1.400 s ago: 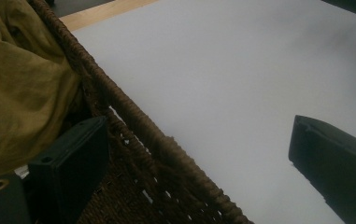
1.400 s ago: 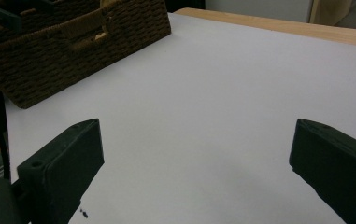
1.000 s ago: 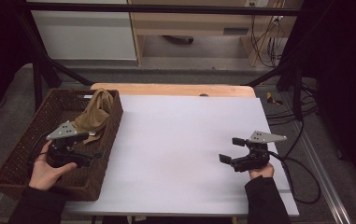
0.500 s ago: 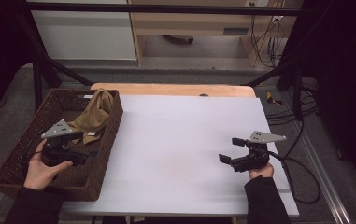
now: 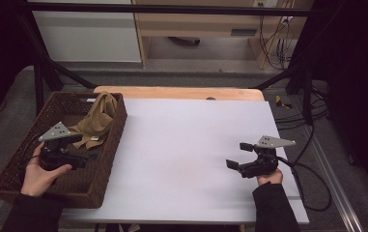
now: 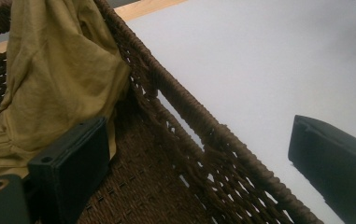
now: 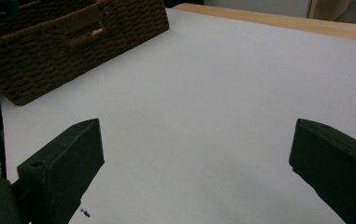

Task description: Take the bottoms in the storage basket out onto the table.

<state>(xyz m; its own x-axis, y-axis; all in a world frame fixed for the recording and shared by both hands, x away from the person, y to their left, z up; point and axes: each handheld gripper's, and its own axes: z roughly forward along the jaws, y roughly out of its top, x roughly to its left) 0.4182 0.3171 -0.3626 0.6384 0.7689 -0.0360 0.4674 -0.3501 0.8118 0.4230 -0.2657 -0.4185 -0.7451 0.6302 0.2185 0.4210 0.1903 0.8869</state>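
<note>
Left gripper (image 5: 82,150) hangs inside the wicker basket (image 5: 7,174), fingers apart and empty, the tan cloth (image 5: 97,118) just beyond them at the basket's far end; right gripper (image 5: 238,155), fingers apart, is well off on the worktop (image 5: 181,145).

Wicker basket (image 5: 109,145) near corner cut off by high view's edge, tan cloth (image 6: 49,79) top cropped in left gripper view

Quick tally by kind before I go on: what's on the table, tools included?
Woven baskets: 1, the brown basket at the table's left edge.
Cloths: 1, the mustard cloth inside the basket.
Tools: 2, the left tool over the basket, the right tool over the white tabletop.
Total: 4.
</note>
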